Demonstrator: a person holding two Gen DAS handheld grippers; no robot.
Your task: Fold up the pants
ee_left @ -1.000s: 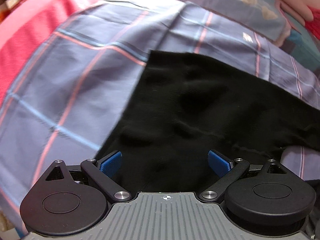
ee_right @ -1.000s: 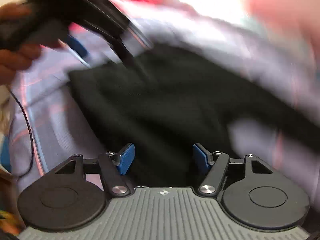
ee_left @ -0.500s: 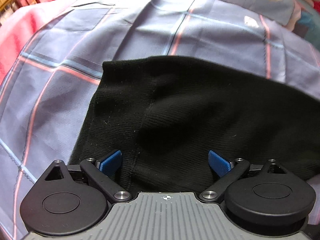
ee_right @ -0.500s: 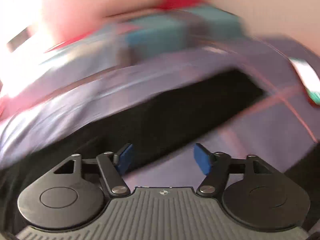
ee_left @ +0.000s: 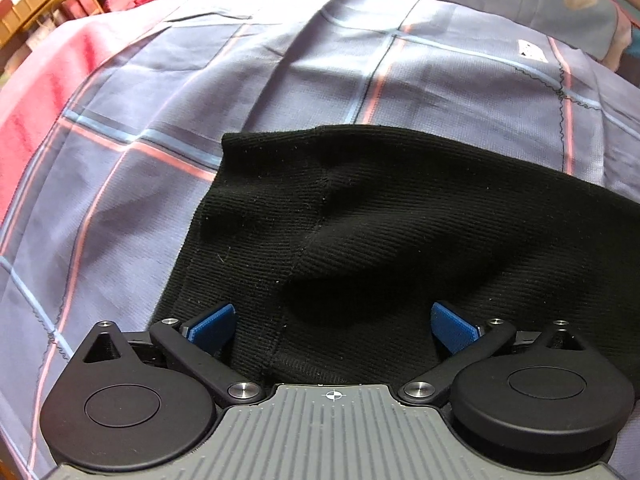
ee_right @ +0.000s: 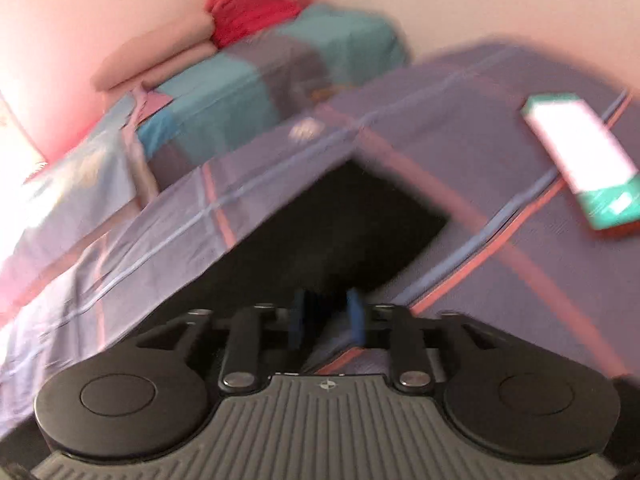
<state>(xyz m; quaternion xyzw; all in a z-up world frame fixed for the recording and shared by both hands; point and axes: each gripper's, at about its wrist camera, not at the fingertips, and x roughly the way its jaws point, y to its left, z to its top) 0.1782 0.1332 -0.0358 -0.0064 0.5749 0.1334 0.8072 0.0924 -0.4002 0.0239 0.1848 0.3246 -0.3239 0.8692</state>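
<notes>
Black knit pants (ee_left: 380,220) lie flat on a blue plaid bed sheet (ee_left: 200,80). In the left wrist view my left gripper (ee_left: 332,326) is open, its blue pads spread wide over the near edge of the pants, holding nothing. In the blurred right wrist view the far end of the pants (ee_right: 340,232) ends in a square corner. My right gripper (ee_right: 328,318) has its pads close together at the pants' near edge, with dark fabric between them.
A white and green box (ee_right: 584,160) lies on the sheet at the right. Folded teal, pink and red bedding (ee_right: 260,48) is piled at the wall. A pink blanket (ee_left: 28,92) covers the bed's left side.
My right gripper has closed from wide open to nearly shut at the pants' edge while swinging right. My left gripper stays open and has moved slightly closer over the pants.
</notes>
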